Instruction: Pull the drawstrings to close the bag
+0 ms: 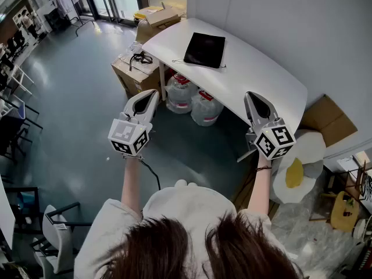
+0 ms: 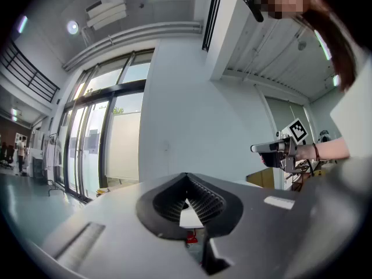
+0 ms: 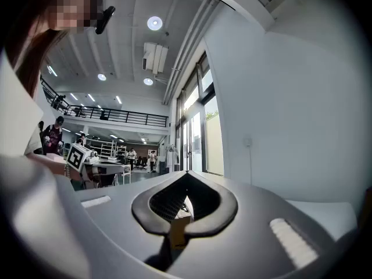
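A flat black drawstring bag [image 1: 204,49] lies on the white table [image 1: 261,80], with thin strings trailing from its near corners. Both grippers are held up in the air in front of the person, well short of the bag and not touching it. My left gripper [image 1: 151,93] has its jaws shut with nothing between them, and so does my right gripper [image 1: 250,96]. The left gripper view shows the closed jaws of the left gripper [image 2: 186,178] aimed at a wall, with the right gripper [image 2: 279,149] off to the side. In the right gripper view the right gripper [image 3: 186,176] is likewise closed, and neither gripper view shows the bag.
Cardboard boxes [image 1: 136,74] with black headphones [image 1: 139,57] on top stand left of the table. Two large water jugs [image 1: 192,100] sit under it. A brown box [image 1: 328,118] and a yellow object [image 1: 293,172] lie at the right. Chairs [image 1: 14,106] line the left side.
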Motion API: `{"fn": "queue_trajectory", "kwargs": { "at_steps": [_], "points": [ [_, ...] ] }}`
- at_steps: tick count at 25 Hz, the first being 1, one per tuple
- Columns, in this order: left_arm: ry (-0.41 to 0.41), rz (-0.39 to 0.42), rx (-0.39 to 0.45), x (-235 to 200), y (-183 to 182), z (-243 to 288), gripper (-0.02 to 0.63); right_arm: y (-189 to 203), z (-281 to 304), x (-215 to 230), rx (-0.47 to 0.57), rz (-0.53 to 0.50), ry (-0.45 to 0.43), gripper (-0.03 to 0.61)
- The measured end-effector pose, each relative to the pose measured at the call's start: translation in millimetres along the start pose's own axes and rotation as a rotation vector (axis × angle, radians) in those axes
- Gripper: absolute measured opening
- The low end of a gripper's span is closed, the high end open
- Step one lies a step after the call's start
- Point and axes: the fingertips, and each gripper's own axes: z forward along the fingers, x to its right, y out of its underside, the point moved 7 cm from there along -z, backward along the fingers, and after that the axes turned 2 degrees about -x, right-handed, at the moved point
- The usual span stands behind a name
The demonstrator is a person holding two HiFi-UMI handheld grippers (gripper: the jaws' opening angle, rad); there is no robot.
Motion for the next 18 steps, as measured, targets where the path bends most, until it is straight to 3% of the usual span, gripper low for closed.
{"fn": "queue_trajectory", "kwargs": {
  "at_steps": [10, 18],
  "points": [
    [-0.024, -0.008, 0.0, -3.1, 0.5, 4.4, -0.008, 1.1, 1.3, 13.3, 0.007, 0.005, 0.009, 0.012],
    [-0.056, -0.012, -0.001, -3.4, 3.1, 9.2, -0.008, 3.3, -4.0, 29.6, 0.04, 0.035, -0.036, 0.014]
  ]
}}
